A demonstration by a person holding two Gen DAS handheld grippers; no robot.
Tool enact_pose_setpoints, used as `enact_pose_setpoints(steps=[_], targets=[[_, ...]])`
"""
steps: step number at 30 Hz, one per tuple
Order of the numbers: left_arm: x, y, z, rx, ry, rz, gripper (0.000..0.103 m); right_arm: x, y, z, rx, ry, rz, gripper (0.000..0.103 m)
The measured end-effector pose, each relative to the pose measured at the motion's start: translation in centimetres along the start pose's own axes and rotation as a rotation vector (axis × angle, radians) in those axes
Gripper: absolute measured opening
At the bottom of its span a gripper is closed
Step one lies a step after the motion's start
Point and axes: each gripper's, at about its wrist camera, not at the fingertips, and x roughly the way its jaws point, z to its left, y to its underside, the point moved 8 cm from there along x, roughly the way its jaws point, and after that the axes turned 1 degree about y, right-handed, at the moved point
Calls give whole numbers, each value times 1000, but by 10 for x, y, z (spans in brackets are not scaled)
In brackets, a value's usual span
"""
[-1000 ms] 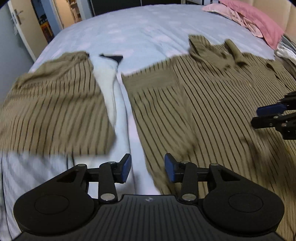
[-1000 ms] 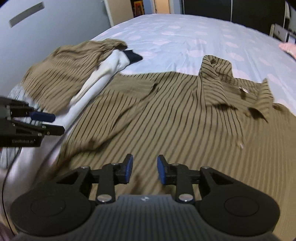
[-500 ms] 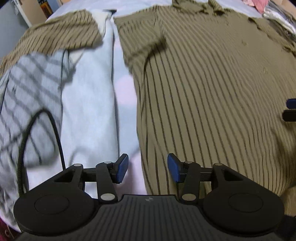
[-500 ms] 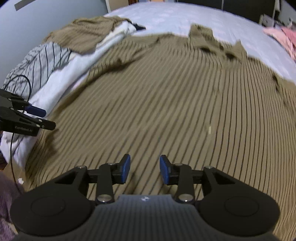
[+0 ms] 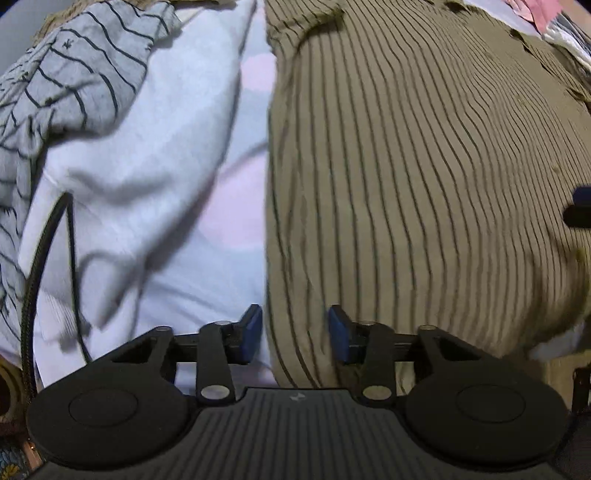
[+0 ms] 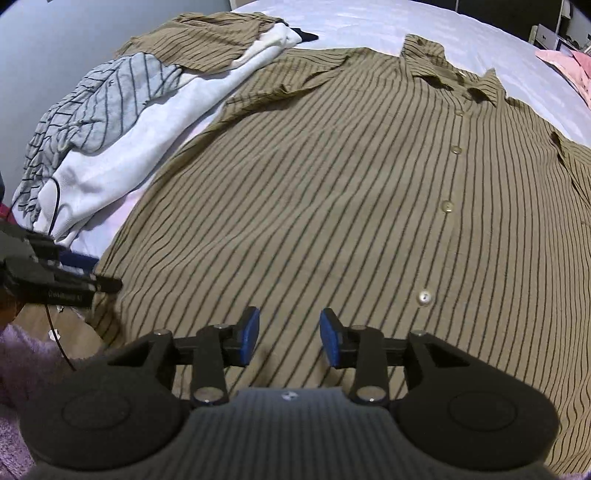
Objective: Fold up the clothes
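An olive shirt with dark stripes lies spread flat, buttons up, on the bed, collar at the far end. My left gripper points steeply down at the shirt's near left corner. Its jaws are closing with the shirt's side edge between the blue pads, which are not pressing on the cloth. The right wrist view shows this gripper at the left. My right gripper hovers open over the shirt's near hem area with nothing pinched. Its tip shows at the right edge of the left wrist view.
Left of the shirt lie a white garment, a grey striped garment and a second olive striped garment. A black cable trails over the white one. Pink cloth lies far right on the pale sheet.
Both grippers have drawn back from the shirt's upper part toward its near end. The left one now straddles the shirt's left edge, its jaws narrower than half a second ago.
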Motion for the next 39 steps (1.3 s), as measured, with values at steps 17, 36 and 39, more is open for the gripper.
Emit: enact_pose_setpoints(steps=[17,36,39], targets=[[-54,-14,-81,84,210,-131,1,-13,-4,20,175,-236,4,42],[-41,-17,-116,194,268,-91,2,36,-10,45,281,-362,194,6],[-49,-21,-113,259,255,-43,13,37,-10,41,278,-340,196,5]])
